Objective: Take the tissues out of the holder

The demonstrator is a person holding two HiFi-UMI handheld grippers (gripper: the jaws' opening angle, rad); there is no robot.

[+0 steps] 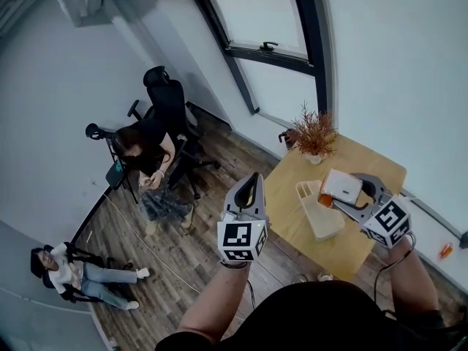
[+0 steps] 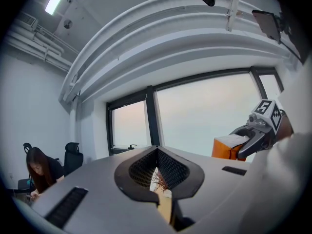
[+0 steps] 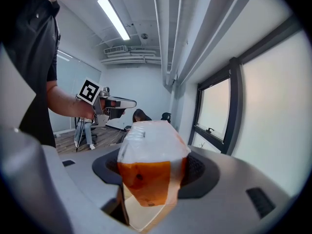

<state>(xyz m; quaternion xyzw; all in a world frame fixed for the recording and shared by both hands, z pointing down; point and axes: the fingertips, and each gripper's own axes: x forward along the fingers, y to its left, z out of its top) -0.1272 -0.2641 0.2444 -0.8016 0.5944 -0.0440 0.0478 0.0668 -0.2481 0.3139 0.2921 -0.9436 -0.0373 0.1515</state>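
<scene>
My right gripper (image 1: pixel 341 194) is shut on a tissue pack (image 1: pixel 344 185), white with an orange end, held in the air just above the white holder (image 1: pixel 319 212) on the wooden table (image 1: pixel 351 247). In the right gripper view the tissue pack (image 3: pixel 153 165) fills the space between the jaws of the right gripper (image 3: pixel 153 182). My left gripper (image 1: pixel 251 189) hangs left of the table over the floor, shut and holding nothing. The left gripper view shows the left gripper (image 2: pixel 157 172) with its jaws together, and the right gripper (image 2: pixel 246 141) with the pack (image 2: pixel 228 146) at the right.
A dried plant in a pot (image 1: pixel 313 134) stands at the table's far corner. A person sits by a black office chair (image 1: pixel 164 93) to the left, and another person (image 1: pixel 73 273) sits at the lower left. A window (image 1: pixel 263 20) runs along the back wall.
</scene>
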